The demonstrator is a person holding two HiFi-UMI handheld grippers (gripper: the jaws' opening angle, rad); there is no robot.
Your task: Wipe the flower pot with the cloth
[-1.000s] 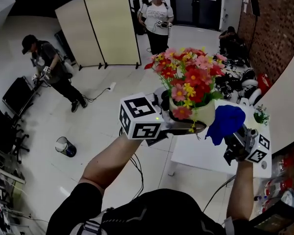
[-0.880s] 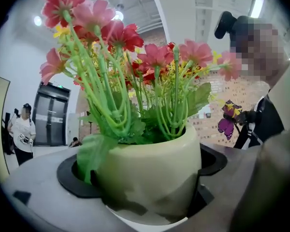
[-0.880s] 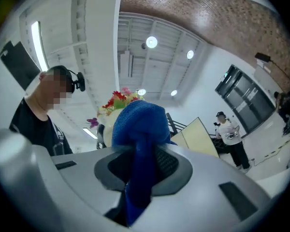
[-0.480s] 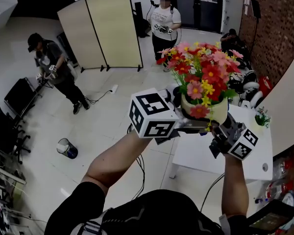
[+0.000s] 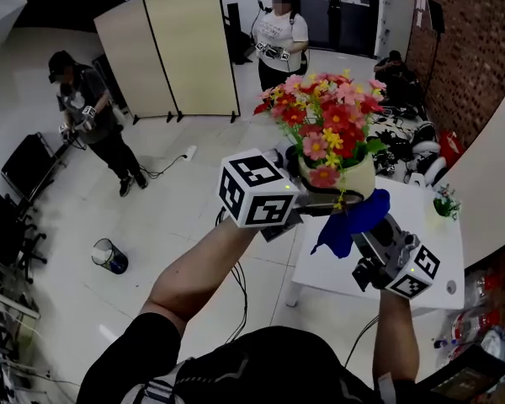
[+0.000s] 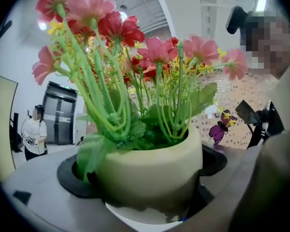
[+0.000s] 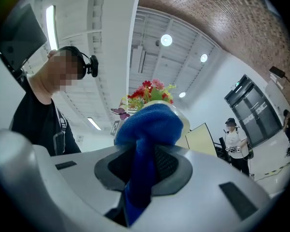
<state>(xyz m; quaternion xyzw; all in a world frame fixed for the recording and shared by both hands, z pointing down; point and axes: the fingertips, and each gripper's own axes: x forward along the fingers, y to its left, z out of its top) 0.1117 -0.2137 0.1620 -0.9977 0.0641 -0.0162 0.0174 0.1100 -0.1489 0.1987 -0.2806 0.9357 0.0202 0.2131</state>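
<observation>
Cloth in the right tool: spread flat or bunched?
Bunched. The blue cloth is pinched in the jaws of the right tool as a rounded wad with a tail hanging below, next to the flower pot.

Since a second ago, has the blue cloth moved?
Yes. The blue cloth has shifted leftward over the white table, from beside the cream flower pot to under its base.

Open lab hall, brick wall point(image 5: 475, 45), folding partition point(image 5: 181, 49), heaped equipment point(image 5: 404, 146)
</observation>
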